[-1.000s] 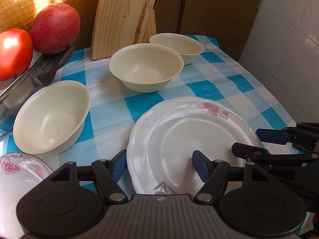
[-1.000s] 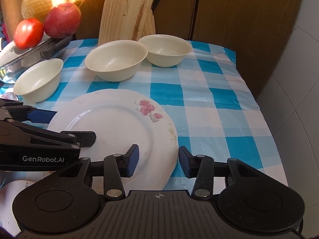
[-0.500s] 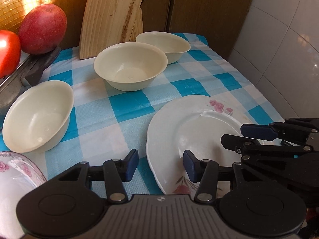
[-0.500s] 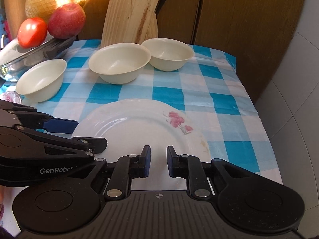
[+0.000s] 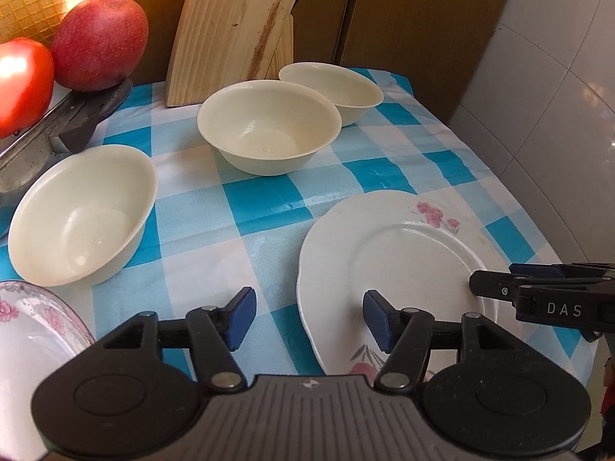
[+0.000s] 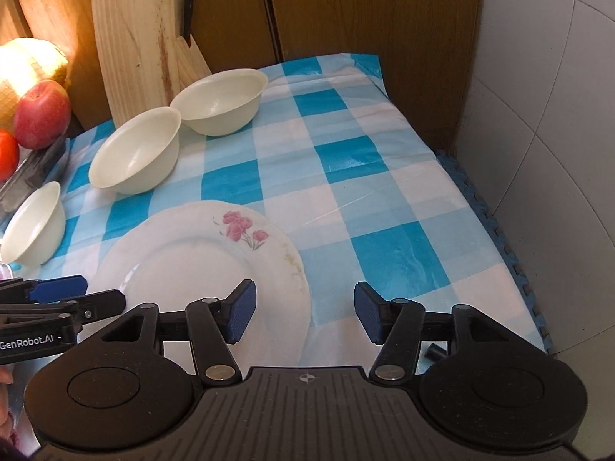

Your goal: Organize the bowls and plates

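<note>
A white plate with pink flowers [image 5: 403,261] lies flat on the blue checked cloth; it also shows in the right wrist view [image 6: 192,261]. Three cream bowls stand apart behind it: a near left one [image 5: 80,215], a middle one [image 5: 269,126] and a far one [image 5: 334,88]. A second flowered plate [image 5: 34,330] shows at the bottom left. My left gripper [image 5: 307,319] is open and empty, straddling the plate's near left rim. My right gripper [image 6: 303,317] is open and empty, straddling the plate's near right rim.
A wooden knife block [image 6: 142,50] stands at the back against brown cabinet doors. A tray [image 5: 57,123] with an apple [image 5: 100,42] and a tomato [image 5: 19,84] sits at the left. A white tiled wall [image 6: 557,115] bounds the right edge of the table.
My right gripper was nearly shut over the plate's near rim and has opened wide and turned right. My left gripper has opened wider. The plate lies further right in the left wrist view.
</note>
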Tool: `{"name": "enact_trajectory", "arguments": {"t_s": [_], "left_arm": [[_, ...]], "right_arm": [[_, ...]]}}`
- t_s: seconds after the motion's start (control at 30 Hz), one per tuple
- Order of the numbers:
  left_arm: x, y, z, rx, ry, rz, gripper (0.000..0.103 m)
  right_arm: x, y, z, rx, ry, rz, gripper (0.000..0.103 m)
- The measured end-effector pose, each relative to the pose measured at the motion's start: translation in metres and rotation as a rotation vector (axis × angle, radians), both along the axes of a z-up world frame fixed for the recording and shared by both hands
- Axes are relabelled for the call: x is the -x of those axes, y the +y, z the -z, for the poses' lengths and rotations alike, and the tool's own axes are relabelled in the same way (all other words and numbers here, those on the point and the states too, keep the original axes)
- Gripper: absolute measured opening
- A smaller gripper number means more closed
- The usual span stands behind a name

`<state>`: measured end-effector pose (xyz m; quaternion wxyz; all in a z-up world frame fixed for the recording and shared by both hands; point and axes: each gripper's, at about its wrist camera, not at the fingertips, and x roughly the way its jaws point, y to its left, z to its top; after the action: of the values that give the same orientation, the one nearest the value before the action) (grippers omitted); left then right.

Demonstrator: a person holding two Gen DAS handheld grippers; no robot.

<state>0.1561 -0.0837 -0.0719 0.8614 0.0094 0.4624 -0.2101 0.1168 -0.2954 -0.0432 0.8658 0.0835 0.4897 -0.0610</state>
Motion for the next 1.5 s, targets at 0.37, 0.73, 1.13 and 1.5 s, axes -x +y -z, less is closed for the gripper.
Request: {"name": "enact_trajectory", "arguments": {"t_s": [0.37,0.73,1.13,1.5], "left_arm": [[0.008,-0.02,0.004,-0.044,-0.046,0.096,0.071],[0.004,-0.011,-0.001,0.005,-0.028,0.05,0.058],[0.008,-0.006,-0.008,0.025,-0.037,0.027,0.057],[0.012,-0.002,-0.021,0.046,-0.059,0.021,0.057]], "right_arm": [[0.007,0.029,0.004,0.063,-0.025,-0.114,0.065],[0.012,0.039,0.001,0.091,-0.047,-0.165,0.061],[0.014,0.042,-0.005,0.094,-0.063,-0.176,0.061],[0.013,0.034,-0.011,0.02,-0.062,-0.142,0.061]]}}
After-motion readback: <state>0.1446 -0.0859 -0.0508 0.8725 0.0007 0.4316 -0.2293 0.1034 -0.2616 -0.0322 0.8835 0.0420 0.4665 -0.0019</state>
